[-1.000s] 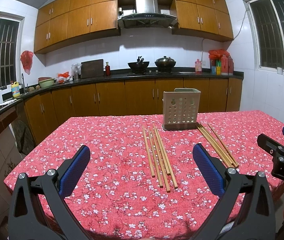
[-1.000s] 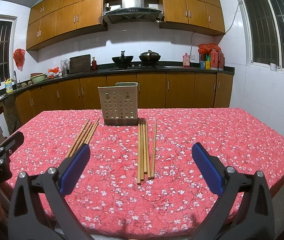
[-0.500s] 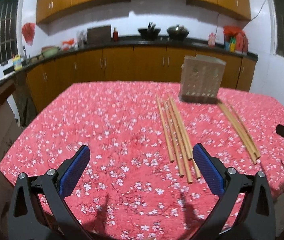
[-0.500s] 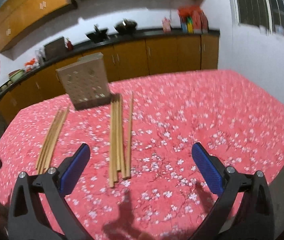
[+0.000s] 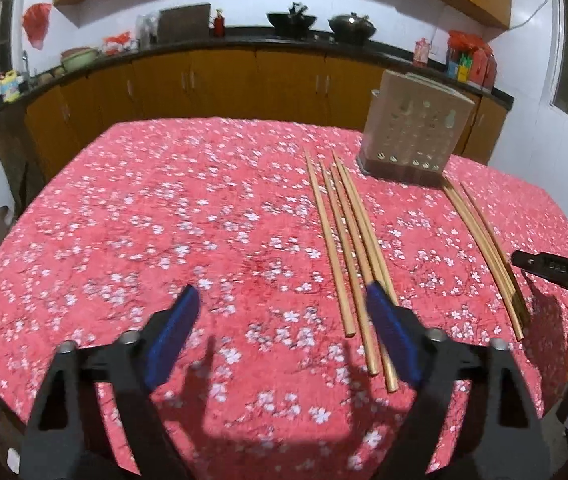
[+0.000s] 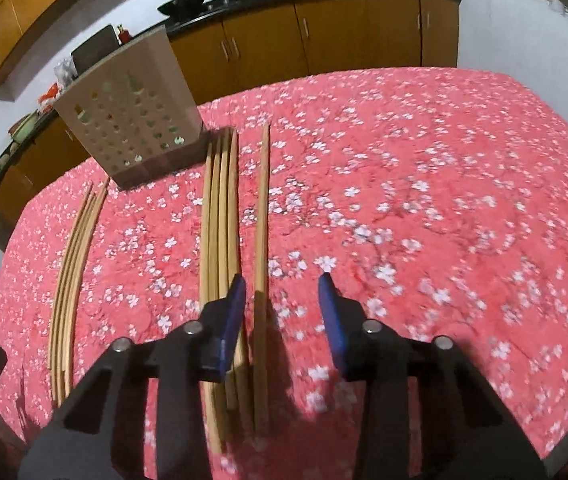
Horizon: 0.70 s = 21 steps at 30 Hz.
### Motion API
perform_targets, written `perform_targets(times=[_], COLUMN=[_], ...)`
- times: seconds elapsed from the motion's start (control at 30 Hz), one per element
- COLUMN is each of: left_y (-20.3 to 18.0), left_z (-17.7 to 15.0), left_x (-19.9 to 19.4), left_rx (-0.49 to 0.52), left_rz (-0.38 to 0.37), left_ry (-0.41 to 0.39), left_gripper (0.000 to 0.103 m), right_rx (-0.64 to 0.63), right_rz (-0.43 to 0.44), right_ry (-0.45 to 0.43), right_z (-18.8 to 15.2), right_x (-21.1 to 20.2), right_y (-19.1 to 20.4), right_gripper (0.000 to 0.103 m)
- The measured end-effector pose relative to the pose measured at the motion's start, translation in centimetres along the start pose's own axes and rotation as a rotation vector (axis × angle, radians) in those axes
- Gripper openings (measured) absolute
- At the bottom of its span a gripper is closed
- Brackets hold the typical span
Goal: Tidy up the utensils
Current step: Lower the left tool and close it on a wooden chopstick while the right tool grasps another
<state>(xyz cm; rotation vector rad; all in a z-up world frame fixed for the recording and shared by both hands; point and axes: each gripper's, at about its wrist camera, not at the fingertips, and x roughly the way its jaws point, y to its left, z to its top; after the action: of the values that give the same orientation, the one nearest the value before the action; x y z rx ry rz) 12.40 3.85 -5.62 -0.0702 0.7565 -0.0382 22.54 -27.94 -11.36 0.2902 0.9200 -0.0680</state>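
R gripper (image 6: 281,300) jaws just narrowing around a lone chopstick (image 6: 261,216), prob. not pinched yet; L gripper (image 5: 284,320) also closing, nothing between, beside chopstick group (image 5: 344,236).

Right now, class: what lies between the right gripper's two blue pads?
In the right wrist view, the right gripper has just been closing, with one lone chopstick lying between its pads, untouched. The other chopsticks lie just outside the left pad.

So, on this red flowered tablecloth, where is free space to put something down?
The wide stretch of red flowered tablecloth right of the single wooden chopstick is bare. The cloth left of the four loose chopsticks is bare too. Crowded: around the beige perforated holder, with chopstick bundles on both sides.
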Motion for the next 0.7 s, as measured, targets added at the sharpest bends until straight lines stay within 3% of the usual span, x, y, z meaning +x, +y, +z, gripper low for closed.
perform_targets(times=[0.13,0.3,0.43,0.7], left_y=[-0.7,-1.8,-2.3,-2.5], left_z=[0.6,1.2,1.5,1.6], left_x=[1.6,3.5,4.9,6.5], left_rx=[0.009,0.038,0.050,0.068], left_rz=[-0.050,-0.085,-0.114,-0.098], left_ry=[0.037,0.080,0.125,0.181], left_gripper=[0.063,0.045,0.035,0.022], right_rx=[-0.040,-0.058,-0.055,-0.072], right_rz=[-0.022,-0.051,-0.053,-0.067], right_ry=[-0.008,-0.019,-0.023,-0.030], right_z=[-0.1,-0.3,-0.2,-0.4], right_x=[0.8,0.8,0.9,0.8], right_y=[0.7,0.2,0.0,0.3], right_gripper=[0.027,0.010,0.010,0.010])
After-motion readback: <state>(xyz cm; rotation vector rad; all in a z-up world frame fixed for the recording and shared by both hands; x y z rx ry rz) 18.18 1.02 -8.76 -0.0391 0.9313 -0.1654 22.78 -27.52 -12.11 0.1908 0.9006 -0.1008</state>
